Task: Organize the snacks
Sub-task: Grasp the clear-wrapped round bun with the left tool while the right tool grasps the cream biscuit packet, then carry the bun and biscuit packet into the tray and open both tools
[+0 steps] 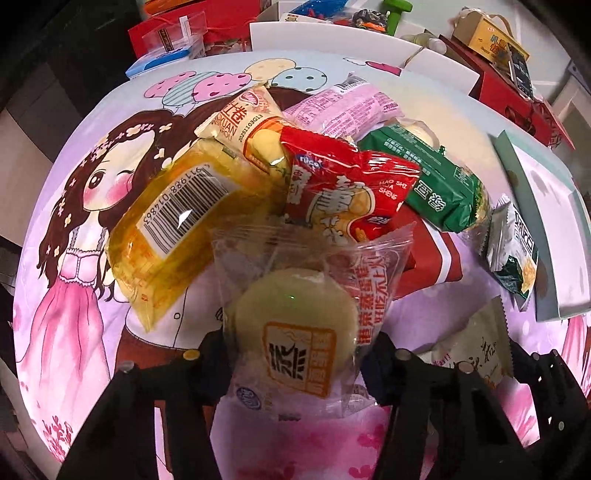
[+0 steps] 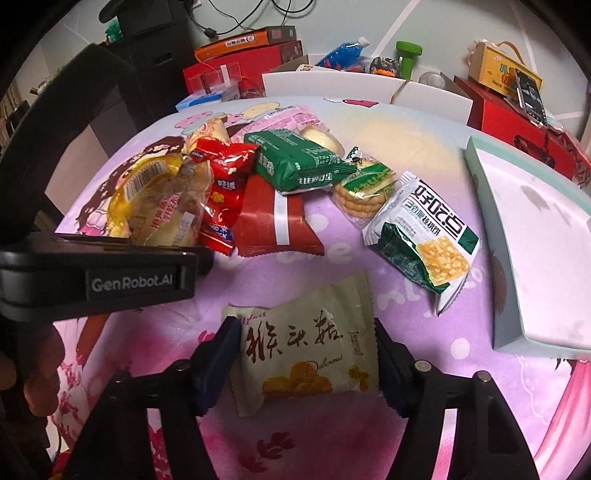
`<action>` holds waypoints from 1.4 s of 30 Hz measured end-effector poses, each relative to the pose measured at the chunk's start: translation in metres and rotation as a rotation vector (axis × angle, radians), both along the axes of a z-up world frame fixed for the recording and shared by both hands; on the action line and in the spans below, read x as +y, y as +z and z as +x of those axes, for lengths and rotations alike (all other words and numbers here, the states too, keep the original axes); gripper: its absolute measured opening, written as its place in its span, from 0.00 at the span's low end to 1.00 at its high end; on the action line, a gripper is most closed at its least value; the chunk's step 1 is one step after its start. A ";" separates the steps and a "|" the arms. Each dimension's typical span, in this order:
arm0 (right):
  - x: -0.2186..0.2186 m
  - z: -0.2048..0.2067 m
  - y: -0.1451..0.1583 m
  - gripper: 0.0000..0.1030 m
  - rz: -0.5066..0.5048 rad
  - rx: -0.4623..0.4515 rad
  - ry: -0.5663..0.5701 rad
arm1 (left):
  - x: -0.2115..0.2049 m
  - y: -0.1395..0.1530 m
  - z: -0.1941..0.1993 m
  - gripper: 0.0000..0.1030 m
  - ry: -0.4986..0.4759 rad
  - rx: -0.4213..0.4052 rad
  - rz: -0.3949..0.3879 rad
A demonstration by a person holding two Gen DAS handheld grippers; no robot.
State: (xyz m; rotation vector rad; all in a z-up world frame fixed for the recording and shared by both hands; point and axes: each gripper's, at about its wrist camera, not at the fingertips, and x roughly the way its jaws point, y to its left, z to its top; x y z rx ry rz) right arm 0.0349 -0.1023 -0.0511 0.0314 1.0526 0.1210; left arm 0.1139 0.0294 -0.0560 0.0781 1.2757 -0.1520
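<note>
Snacks: clear-wrapped bun [image 1: 291, 325] is clamped by left gripper [image 1: 295, 354], beige packet [image 2: 303, 347] by right gripper [image 2: 304, 365]; teal tray [image 2: 532, 229] is fully seen only from right wrist.

A cartoon-print cloth [image 2: 424, 122] in pink and lilac covers the table. Along the upper edge of the frame stand red boxes [image 2: 236, 70], a white box [image 2: 325, 85] and a yellow carton [image 2: 498, 70]. Behind them a pale wall [image 2: 332, 22] carries black cables [image 2: 236, 18]. Dark furniture [image 2: 155, 62] fills the upper left.

Left claw [image 1: 293, 356] around clear-wrapped round cake [image 1: 295, 317], snack pile [image 1: 332, 173] beyond
</note>
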 end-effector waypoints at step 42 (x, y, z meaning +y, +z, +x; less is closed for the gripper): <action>-0.155 -0.012 0.089 0.52 0.058 -0.140 -0.387 | -0.120 0.096 -0.008 0.54 -0.229 -0.182 -0.061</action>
